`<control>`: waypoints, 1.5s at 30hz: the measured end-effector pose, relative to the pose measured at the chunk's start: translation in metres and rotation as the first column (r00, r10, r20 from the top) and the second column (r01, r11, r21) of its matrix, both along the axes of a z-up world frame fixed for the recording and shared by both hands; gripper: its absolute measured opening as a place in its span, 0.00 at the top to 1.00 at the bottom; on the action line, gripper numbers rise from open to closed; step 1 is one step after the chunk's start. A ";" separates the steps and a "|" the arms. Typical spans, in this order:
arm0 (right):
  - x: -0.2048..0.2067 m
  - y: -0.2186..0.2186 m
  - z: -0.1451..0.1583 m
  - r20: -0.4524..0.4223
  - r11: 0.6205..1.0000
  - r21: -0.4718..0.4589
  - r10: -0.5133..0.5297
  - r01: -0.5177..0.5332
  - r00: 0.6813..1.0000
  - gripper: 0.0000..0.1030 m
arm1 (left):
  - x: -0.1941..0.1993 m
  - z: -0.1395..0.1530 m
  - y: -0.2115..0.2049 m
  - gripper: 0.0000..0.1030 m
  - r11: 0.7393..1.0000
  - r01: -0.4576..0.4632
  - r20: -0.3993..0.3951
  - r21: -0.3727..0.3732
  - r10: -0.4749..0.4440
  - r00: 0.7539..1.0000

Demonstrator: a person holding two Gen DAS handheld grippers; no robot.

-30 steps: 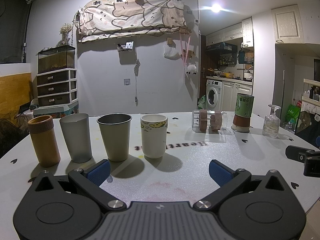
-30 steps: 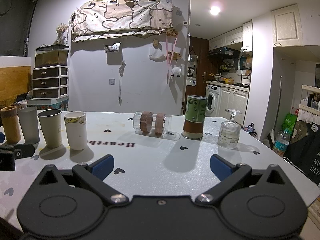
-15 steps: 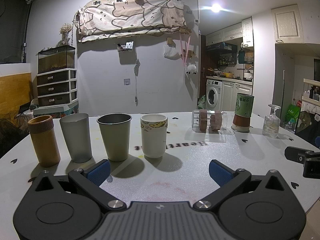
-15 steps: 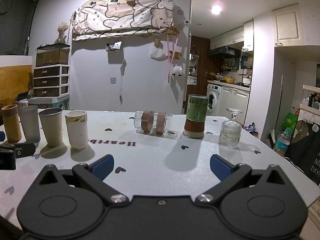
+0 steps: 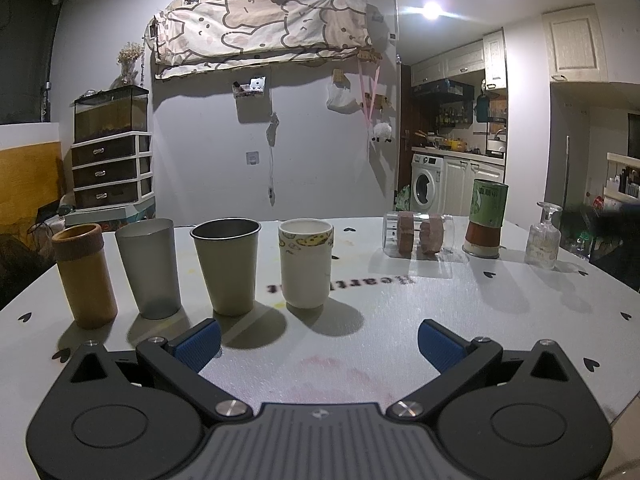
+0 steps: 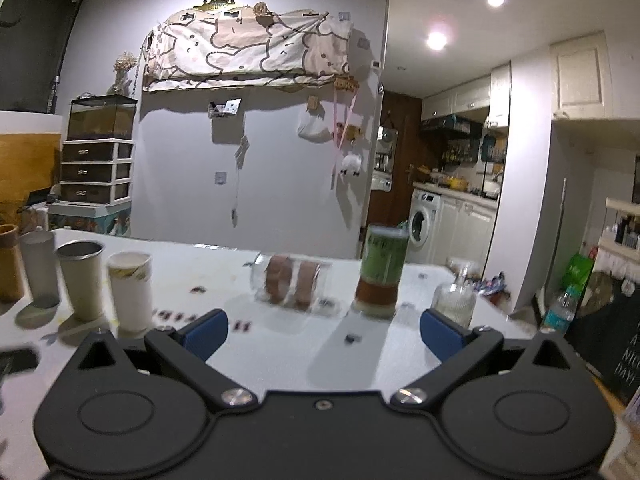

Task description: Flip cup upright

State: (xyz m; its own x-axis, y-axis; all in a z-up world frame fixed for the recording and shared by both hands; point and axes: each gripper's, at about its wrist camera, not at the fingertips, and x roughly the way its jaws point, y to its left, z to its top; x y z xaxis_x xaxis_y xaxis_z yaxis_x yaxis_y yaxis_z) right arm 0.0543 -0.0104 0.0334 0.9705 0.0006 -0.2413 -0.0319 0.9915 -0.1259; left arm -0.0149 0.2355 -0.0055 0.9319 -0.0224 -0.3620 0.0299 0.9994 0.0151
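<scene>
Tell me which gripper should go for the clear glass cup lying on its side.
Right. The right gripper faces the clear glass cup lying on its side almost head-on, jaws open. The left gripper fronts the four upright cups, with the fallen glass off to its right.

A lived-in home is showing here: an open living room running into a small kitchen. A washing machine (image 5: 426, 188) is sitting under white cabinets (image 5: 576, 44), a cartoon-print cloth (image 5: 260, 32) is hanging on the grey wall, and a glass tank (image 5: 110, 114) is resting on a 3-drawer unit (image 5: 112, 172). Drinking cups are standing on a heart-dotted white table (image 5: 400, 320).
</scene>
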 end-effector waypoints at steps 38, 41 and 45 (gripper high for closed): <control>0.335 -0.077 -0.004 -0.245 0.964 0.125 -0.200 0.235 0.949 0.33 | 0.066 -0.026 0.034 0.00 0.997 -0.069 -0.097 -0.022 0.066 0.993; 0.336 -0.080 -0.004 -0.246 0.965 0.130 -0.193 0.230 0.950 0.34 | 0.068 -0.028 0.032 0.00 0.998 -0.062 -0.103 -0.022 0.060 0.993; 0.338 -0.083 -0.003 -0.257 0.965 0.143 -0.180 0.222 0.950 0.24 | 0.068 -0.028 0.033 0.00 0.998 -0.065 -0.107 -0.023 0.062 0.992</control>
